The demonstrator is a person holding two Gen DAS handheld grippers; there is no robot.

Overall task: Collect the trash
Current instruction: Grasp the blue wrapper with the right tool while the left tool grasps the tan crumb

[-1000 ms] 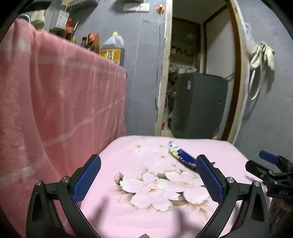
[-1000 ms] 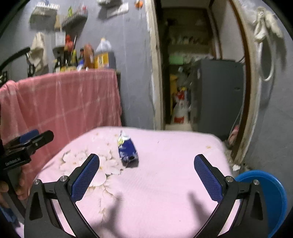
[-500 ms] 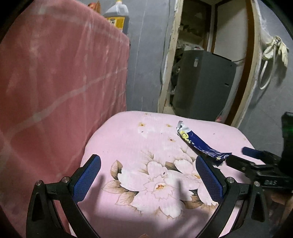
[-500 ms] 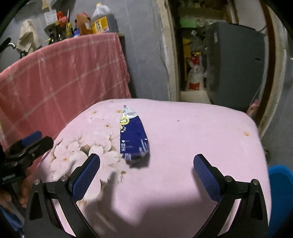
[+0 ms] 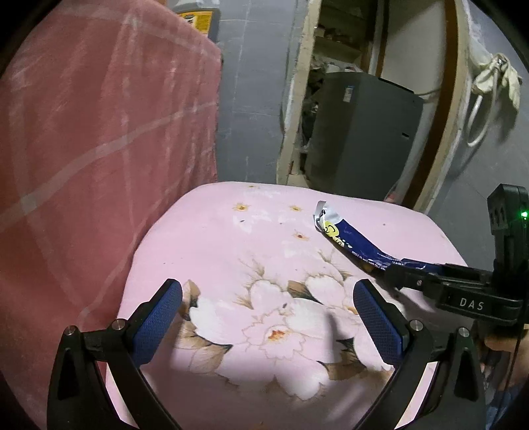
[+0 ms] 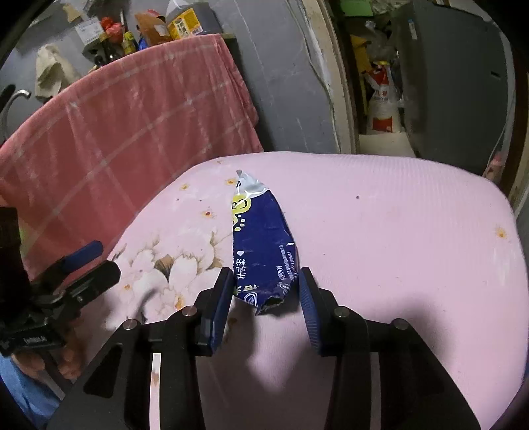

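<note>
A flattened blue snack wrapper (image 6: 261, 244) with a silver torn end lies on a pink flowered cushion (image 6: 396, 238). My right gripper (image 6: 264, 291) sits low over the cushion with its jaws narrowed around the wrapper's near end, one blue pad on each side; I cannot tell whether the pads press it. In the left wrist view the wrapper (image 5: 350, 239) lies at the right, with the right gripper's fingers (image 5: 413, 274) at its near end. My left gripper (image 5: 266, 317) is open and empty above the cushion's flower print (image 5: 274, 314).
A pink plaid cloth (image 5: 99, 139) hangs at the left, with bottles (image 6: 178, 23) on the surface behind it. A doorway with a grey cabinet (image 5: 360, 132) stands beyond the cushion. A sack (image 6: 383, 106) stands on the floor inside.
My right gripper has moved forward and down to the wrapper, and its jaws have narrowed from wide open to either side of the near end. The left gripper has tilted down slightly.
</note>
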